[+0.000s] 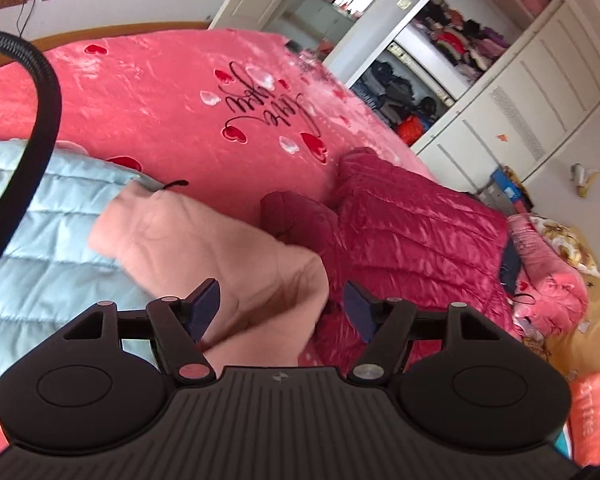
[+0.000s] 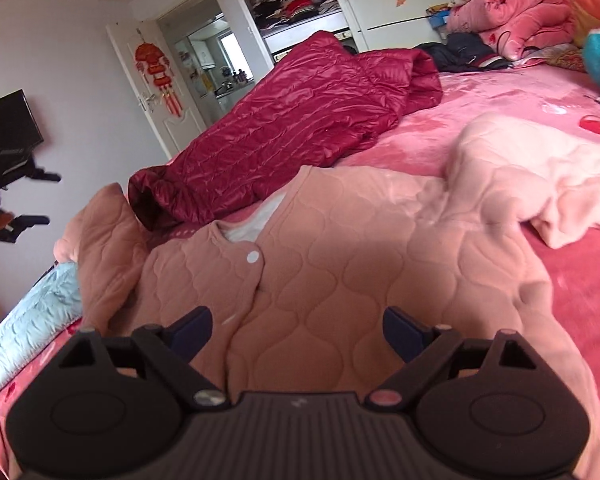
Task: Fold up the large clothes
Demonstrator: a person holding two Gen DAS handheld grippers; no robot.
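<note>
Both the left gripper (image 1: 280, 306) and the right gripper (image 2: 298, 334) stand wide apart and hold nothing. The pink quilted jacket (image 2: 340, 264) lies spread on the bed (image 1: 148, 92) beneath them. A red puffer coat (image 2: 292, 128) lies just beyond it and a light blue coat (image 1: 40, 216) beside it.

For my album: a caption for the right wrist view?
Open tongs hover over a pink quilted jacket on the bed.

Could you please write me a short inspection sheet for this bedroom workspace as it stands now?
Surface: bed with pink heart-print blanket.
Job's things: peach quilted jacket spread flat, front up, one snap showing.
Clutter: crimson puffer jacket, light blue quilted garment, pale pink fleece garment, rolled pink quilt.
Grippers: left gripper open over a peach sleeve; right gripper open above the jacket's front.
Cables: black hose at left.
Surroundings: open wardrobe, white door.
</note>
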